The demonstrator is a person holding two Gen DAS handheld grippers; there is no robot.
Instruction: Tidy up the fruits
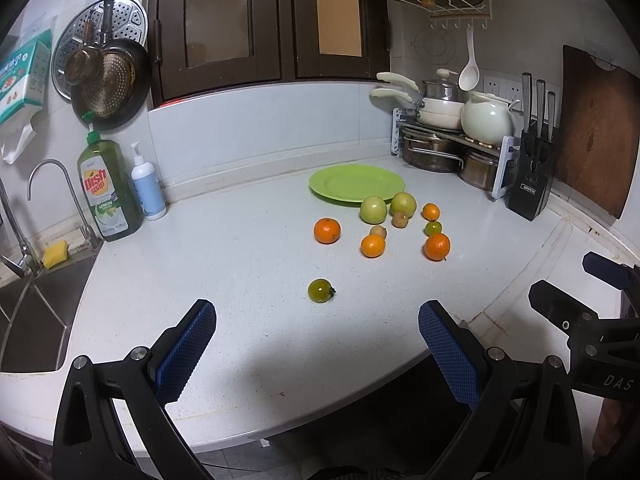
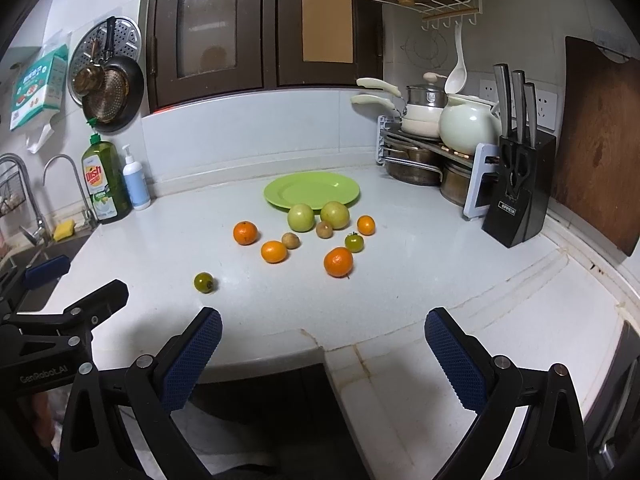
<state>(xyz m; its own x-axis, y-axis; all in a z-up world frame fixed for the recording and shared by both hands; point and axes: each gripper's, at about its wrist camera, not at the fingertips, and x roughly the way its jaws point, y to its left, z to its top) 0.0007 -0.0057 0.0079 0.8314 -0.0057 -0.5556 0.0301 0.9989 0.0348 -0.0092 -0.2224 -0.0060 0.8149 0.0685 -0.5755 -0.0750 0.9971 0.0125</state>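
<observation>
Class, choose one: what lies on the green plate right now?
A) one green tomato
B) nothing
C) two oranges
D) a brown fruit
B: the green plate is bare, and every fruit, such as the nearest green tomato, sits on the counter.

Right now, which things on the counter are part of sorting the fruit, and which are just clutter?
Job: green plate; oranges; two pale green fruits; small green tomatoes; small brown fruits.
Clutter: dish soap; knife block; pots; sponge.

Home kitchen, sink (image 1: pixel 36 320), hanging pans (image 1: pixel 108 80), knife block (image 2: pixel 520 188)
</observation>
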